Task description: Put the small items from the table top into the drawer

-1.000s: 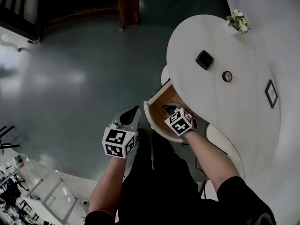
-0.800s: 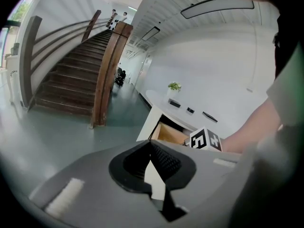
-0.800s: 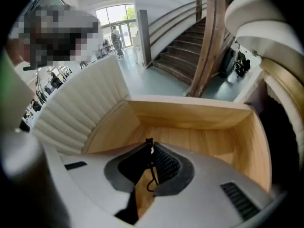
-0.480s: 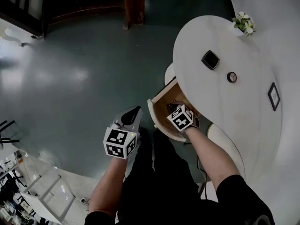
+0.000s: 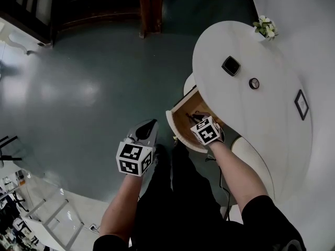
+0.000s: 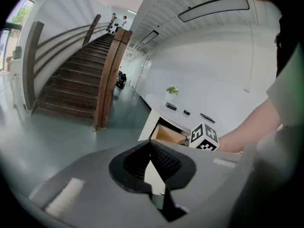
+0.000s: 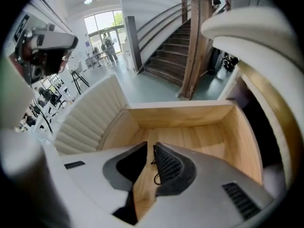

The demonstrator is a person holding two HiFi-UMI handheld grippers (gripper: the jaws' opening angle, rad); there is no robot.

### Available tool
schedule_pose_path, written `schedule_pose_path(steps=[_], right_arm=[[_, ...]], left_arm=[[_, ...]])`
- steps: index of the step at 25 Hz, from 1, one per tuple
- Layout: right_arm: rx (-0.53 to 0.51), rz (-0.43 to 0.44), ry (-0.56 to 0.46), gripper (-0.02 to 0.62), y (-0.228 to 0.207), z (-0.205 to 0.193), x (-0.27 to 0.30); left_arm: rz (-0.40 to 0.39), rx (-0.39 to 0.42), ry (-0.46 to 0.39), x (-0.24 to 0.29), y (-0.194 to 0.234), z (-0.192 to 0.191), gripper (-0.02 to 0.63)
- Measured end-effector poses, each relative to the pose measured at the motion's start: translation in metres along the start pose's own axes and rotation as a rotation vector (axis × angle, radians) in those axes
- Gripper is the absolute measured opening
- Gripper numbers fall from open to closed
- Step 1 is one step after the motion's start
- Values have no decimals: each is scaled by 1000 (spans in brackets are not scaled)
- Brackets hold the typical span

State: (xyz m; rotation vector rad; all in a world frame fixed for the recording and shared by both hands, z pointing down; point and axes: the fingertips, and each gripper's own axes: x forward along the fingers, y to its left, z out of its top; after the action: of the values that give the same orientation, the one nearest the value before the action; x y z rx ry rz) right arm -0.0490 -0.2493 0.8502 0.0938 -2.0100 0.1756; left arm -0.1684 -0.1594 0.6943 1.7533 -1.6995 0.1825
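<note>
Left gripper (image 5: pixel 147 127) hangs clear of the drawer (image 5: pixel 174 125), to its left, tongs closed to the tips, nothing between them. Right gripper (image 7: pixel 148 148) sits low inside the open wooden drawer, tongs narrowly parted (thin black cord (image 7: pixel 155 175) at one pad; grip undeterminable). Beyond, on the table (image 5: pixel 261 132): black square item (image 5: pixel 231 66), small round item (image 5: pixel 254 83), dark frame (image 5: pixel 301 104).

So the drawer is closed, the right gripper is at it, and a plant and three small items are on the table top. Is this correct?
No: the drawer is open, not closed; the head view shows it pulled out from under the table top. The right gripper is at it, and a plant, a black square, a round piece and a frame are on the table top.
</note>
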Motion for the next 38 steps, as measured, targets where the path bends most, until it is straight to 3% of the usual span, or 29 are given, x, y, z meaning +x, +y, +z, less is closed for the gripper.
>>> schedule_pose_path(steps=[7,14,21,27,32,38], right_arm=[[139,-61,-124,48,8,23,-64],[215,-100,-218,41,36,37,-137],[192,-85,-330,35,50,49,-204],[182,-36,-463,26,51,51,-260],[77,-8,-568,12,51,44,-312],[63,23,-706,12,42,29,-370]], left_arm=[[-26,21,-42,-36,-12,23,11],[-36,23,-65,-78,-23,38,11],[-38,51,-104,-95,-49,57,11],[5,83,-113,-93,-76,75,11],[50,108,-140,-87,-112,93,11],[69,171,-158,-89,-168,103,11]])
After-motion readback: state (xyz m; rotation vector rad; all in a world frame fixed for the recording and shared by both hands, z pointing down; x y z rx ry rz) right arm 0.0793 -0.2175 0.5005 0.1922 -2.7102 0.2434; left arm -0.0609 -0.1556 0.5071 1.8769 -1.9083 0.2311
